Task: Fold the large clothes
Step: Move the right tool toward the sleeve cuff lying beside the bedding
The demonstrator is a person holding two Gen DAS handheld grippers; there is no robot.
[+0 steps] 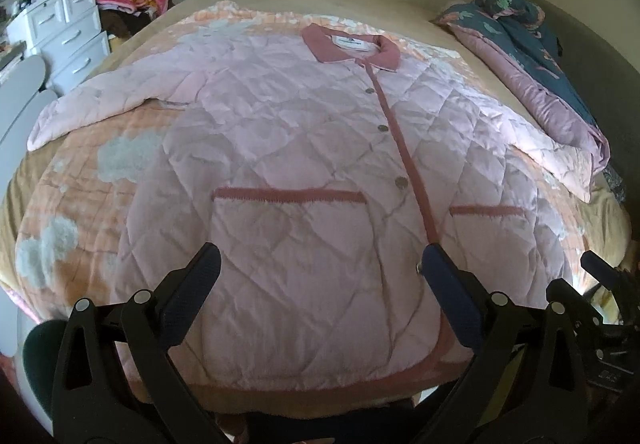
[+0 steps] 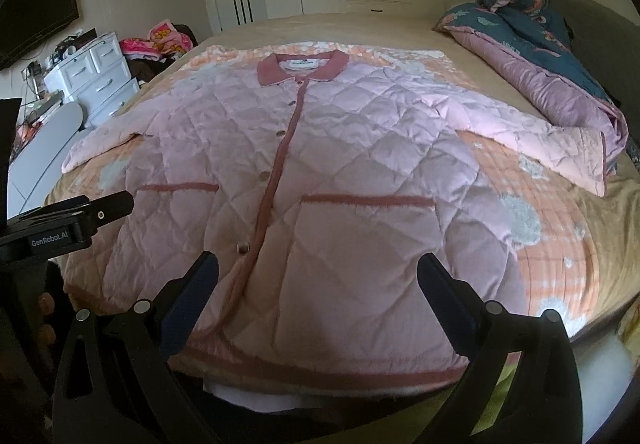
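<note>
The quilted pink jacket lies spread flat, front up and buttoned, on the peach blanket that covers the bed, collar toward the far wardrobe and hem at the near edge; both sleeves are stretched out to the sides, the one on the right reaching close to the bundled blue quilt. Nothing appears folded yet, so the task seems to stand at its very start: the garment is laid out and the first fold is still to be made. The next move probably calls for taking hold of a sleeve or a side edge and carrying it in across the body, which means each tool must first travel outward from the hem. The left hand-held gripper hovers low over the hem near the left pocket, its fingers spread wide and holding nothing; its right fingertip sits over the placket's lower end, though contact cannot be judged. The right hand-held gripper is poised likewise over the hem beneath the other pocket, fingers parted and empty. The two tools sit side by side, both pointing up the jacket toward the collar.
</note>
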